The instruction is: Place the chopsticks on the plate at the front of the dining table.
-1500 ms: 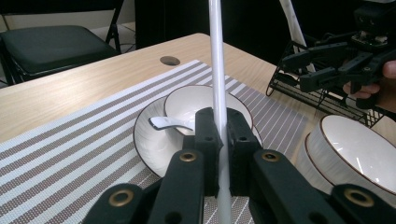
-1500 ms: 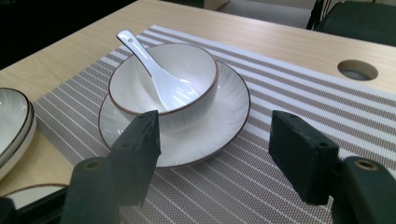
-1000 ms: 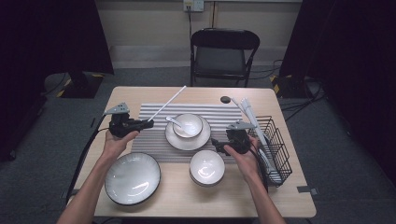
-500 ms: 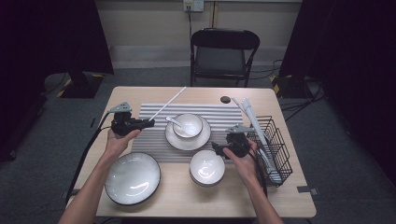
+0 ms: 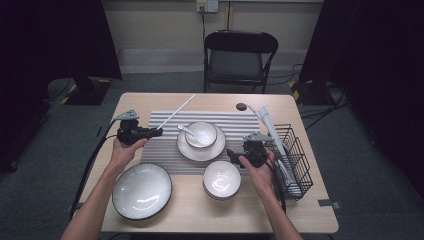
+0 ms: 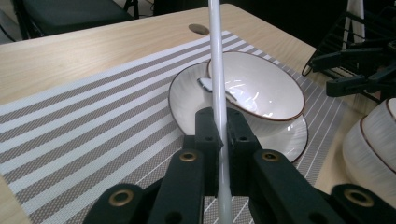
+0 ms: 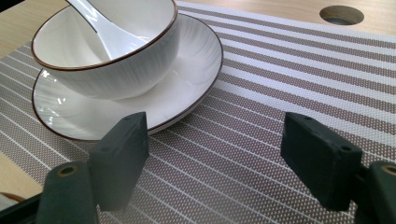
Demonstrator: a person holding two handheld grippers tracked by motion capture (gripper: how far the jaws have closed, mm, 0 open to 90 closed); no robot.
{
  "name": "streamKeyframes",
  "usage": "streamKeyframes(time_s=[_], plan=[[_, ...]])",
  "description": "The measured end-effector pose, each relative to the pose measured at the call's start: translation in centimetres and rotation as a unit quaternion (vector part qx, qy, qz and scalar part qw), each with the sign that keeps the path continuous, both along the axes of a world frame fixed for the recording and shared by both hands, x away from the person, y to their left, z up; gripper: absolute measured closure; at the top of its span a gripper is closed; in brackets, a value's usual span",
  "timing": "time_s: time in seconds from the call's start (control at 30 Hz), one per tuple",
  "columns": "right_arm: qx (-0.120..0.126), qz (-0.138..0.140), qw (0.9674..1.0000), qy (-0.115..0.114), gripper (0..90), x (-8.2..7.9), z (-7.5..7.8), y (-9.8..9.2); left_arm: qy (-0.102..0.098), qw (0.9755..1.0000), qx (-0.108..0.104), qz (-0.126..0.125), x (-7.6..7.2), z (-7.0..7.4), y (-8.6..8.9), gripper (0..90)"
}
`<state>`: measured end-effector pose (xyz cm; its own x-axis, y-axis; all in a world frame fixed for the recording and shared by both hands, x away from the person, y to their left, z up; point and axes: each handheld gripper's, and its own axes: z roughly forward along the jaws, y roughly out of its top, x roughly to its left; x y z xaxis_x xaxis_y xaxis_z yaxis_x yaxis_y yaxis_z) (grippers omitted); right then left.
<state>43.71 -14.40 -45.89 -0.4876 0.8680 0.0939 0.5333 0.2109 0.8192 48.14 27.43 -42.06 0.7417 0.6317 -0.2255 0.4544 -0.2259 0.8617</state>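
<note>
White chopstick (image 6: 217, 88) — slim, clamped, angled over striped mat (image 6: 93, 126).

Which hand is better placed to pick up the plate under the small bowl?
Right. Its gripper is open just off the plate's rim, while the left gripper is shut on a chopstick.

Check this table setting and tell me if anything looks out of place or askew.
Little stands out. The white stick, clamped in the left gripper, slants across the striped mat. The spoon lies in the bowl; nothing is spilled or broken.
</note>
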Motion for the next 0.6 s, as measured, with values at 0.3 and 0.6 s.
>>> streamKeyframes(time_s=[0.3, 0.6], plan=[[-0.034, -0.001, 0.9993, 0.012, 24.0, 0.5, -1.0, 0.3, 0.018, 0.9998, 0.007, 0.011, 0.5, -1.0, 0.8, 86.0], [-0.058, 0.004, 0.9976, 0.037, 25.0, 0.8, -2.2, 0.6, 0.029, 0.9994, 0.014, 0.011, 0.8, -1.9, 0.7, 86.0]])
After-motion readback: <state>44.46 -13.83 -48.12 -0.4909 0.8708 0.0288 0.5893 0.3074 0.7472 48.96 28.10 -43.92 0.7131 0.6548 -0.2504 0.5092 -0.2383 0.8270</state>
